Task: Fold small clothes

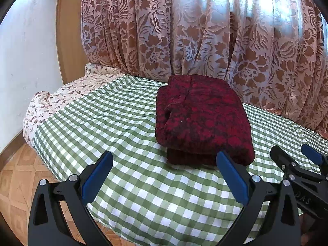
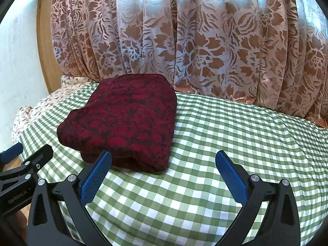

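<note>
A dark red patterned knit garment [image 1: 202, 119] lies folded into a thick rectangle on the green-and-white checked cloth [image 1: 106, 123]. It also shows in the right wrist view [image 2: 127, 121]. My left gripper [image 1: 164, 157] is open and empty, just in front of the garment's near edge. My right gripper [image 2: 164, 157] is open and empty, with its left finger beside the garment's near right corner. The right gripper shows at the right edge of the left wrist view [image 1: 295, 153]. The left gripper shows at the left edge of the right wrist view [image 2: 28, 149].
A brown floral curtain [image 1: 205, 30] hangs right behind the bed. A floral quilt [image 1: 61, 96] lies at the far left end under the checked cloth [image 2: 246, 133]. A white wall [image 1: 24, 61] and wooden floor [image 1: 16, 180] are at the left.
</note>
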### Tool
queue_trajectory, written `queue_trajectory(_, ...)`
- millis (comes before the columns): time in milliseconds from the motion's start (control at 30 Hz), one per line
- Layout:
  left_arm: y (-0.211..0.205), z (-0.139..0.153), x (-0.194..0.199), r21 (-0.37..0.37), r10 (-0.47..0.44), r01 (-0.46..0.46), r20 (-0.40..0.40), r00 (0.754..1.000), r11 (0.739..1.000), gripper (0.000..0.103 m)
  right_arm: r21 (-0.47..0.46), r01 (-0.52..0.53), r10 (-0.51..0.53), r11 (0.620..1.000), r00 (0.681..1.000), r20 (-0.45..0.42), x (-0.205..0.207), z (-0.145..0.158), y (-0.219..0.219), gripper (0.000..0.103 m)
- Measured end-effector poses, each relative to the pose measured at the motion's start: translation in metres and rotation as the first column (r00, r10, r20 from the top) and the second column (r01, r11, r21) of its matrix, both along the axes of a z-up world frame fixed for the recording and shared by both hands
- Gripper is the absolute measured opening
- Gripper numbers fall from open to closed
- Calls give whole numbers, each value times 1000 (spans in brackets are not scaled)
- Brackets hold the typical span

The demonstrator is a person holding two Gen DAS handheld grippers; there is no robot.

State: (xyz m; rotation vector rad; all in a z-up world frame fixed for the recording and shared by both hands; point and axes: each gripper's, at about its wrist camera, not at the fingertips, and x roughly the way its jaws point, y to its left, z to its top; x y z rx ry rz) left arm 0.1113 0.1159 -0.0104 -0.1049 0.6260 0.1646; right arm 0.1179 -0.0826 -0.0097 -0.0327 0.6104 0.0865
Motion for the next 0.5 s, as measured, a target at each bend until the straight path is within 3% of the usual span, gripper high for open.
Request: queue_trajectory(500, 5, -2, -7, 10, 29, -29, 8, 1000, 1000, 101, -3, -9, 9, 1000, 1000, 27, -10, 1, 7, 100)
